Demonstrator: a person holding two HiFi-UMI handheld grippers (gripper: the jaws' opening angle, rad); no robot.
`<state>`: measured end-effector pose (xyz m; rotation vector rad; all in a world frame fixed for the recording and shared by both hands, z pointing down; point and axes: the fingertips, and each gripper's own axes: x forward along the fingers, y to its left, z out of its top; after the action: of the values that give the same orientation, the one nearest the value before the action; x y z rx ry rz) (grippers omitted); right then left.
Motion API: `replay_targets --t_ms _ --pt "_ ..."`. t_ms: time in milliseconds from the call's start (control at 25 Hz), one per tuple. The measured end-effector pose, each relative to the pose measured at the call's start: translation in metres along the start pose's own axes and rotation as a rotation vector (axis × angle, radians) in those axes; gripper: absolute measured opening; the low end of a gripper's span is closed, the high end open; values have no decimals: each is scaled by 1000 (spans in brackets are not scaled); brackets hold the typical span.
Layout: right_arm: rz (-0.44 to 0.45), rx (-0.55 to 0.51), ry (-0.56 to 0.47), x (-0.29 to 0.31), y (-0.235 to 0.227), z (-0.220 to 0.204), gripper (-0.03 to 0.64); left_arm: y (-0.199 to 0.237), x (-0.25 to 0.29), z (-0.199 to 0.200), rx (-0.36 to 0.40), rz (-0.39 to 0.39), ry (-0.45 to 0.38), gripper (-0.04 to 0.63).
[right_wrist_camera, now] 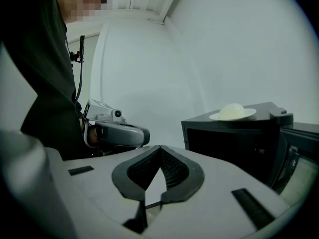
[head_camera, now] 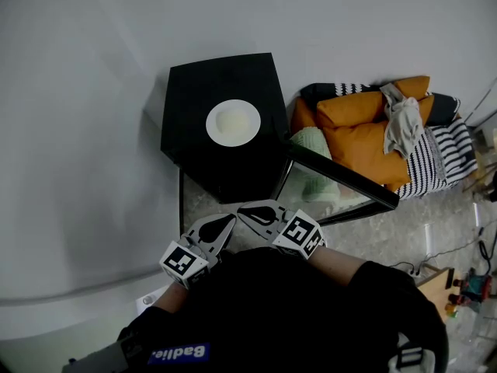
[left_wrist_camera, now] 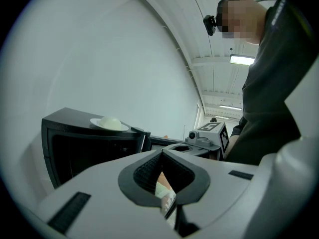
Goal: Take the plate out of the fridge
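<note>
White letters are seen on a blue patch (head_camera: 178, 353) on the person's dark clothes, but they cannot be read for sure. Black and white square signs are shown on the left cube (head_camera: 182, 261) of the left gripper (head_camera: 226, 221) and on the right cube (head_camera: 301, 233) of the right gripper (head_camera: 247, 210). No other words or numbers can be read.

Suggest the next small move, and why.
Probably reach the right gripper to the open fridge door and push it shut: the plate already sits on top of the fridge, and this gripper and the left gripper are shut, empty.
</note>
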<state>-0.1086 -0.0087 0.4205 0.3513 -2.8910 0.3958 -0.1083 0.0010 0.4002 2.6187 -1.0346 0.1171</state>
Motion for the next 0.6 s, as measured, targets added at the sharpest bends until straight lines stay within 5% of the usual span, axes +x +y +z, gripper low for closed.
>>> replay_targets --t_ms 600 --pt "-4 6 1 -1 -1 -3 11 1 0 -1 0 6 -2 6"
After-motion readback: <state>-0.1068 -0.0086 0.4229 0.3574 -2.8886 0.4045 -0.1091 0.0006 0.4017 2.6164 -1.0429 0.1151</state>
